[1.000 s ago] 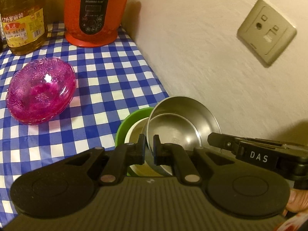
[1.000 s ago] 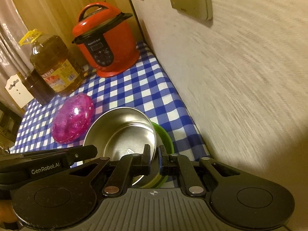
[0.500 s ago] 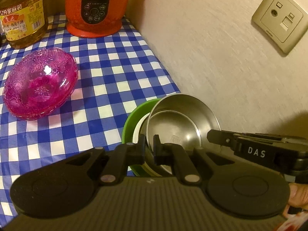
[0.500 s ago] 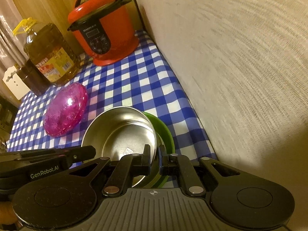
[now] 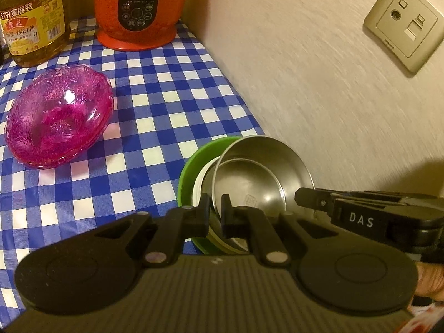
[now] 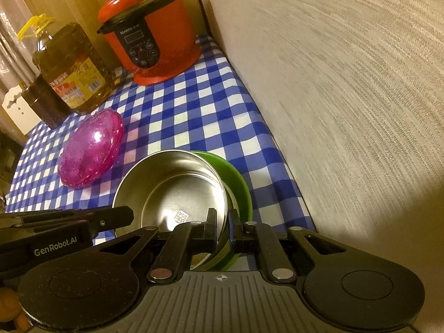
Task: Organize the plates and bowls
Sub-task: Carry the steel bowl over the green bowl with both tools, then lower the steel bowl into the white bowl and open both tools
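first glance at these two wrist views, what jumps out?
The steel bowl, nested in a green bowl by the wall, with the left gripper and right gripper each shut on its rim from opposite sides. Next, the pink glass bowls stacked on the blue checked tablecloth to the left of it. At the far end stand a red pressure cooker and a big oil bottle.

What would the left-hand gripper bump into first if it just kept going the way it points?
Probably nothing new: the left gripper is shut on the rim of the shiny steel bowl, which sits in the green bowl. Straight on lies the steel bowl's inside, though depth is unclear.
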Action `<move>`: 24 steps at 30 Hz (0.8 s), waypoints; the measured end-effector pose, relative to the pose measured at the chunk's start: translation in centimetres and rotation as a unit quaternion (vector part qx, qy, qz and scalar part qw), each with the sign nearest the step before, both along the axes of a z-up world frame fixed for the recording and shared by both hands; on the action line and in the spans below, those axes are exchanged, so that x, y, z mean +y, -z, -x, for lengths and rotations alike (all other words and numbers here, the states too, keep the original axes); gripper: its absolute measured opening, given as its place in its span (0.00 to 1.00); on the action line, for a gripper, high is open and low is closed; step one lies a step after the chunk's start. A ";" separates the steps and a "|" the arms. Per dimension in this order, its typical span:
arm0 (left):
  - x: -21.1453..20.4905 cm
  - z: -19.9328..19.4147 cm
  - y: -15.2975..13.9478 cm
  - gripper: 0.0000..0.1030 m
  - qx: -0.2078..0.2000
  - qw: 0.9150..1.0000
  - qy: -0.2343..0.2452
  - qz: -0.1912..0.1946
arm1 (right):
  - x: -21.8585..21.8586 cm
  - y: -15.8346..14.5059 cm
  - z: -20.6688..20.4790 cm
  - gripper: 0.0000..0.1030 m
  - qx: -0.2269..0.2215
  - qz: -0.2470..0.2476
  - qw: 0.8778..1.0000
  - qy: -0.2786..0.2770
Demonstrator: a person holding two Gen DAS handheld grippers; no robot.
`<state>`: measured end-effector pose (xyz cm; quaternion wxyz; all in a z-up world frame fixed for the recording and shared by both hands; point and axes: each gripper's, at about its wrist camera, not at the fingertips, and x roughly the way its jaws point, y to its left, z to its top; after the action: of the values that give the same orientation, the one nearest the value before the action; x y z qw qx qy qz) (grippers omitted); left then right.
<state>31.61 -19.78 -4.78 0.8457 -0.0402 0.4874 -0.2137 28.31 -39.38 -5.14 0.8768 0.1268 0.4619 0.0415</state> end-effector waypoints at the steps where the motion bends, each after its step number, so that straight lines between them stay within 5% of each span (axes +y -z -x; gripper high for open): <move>1: 0.0 0.0 0.0 0.06 0.000 1.000 0.000 0.000 | 0.1 0.0 0.0 0.08 0.001 0.002 1.000 -0.001; 9: 0.1 -0.2 0.1 0.07 0.003 1.000 0.000 -0.003 | 0.0 0.5 -0.3 0.08 0.007 0.002 1.000 0.005; 24: 1.5 -0.1 -1.0 0.07 -0.012 0.999 -0.025 0.028 | -1.5 -0.6 0.9 0.09 -0.049 -0.046 0.997 0.040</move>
<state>31.68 -18.26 -3.74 0.8551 -0.0730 0.4698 -0.2068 27.37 -40.90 -4.54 0.8928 0.1829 0.4102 0.0339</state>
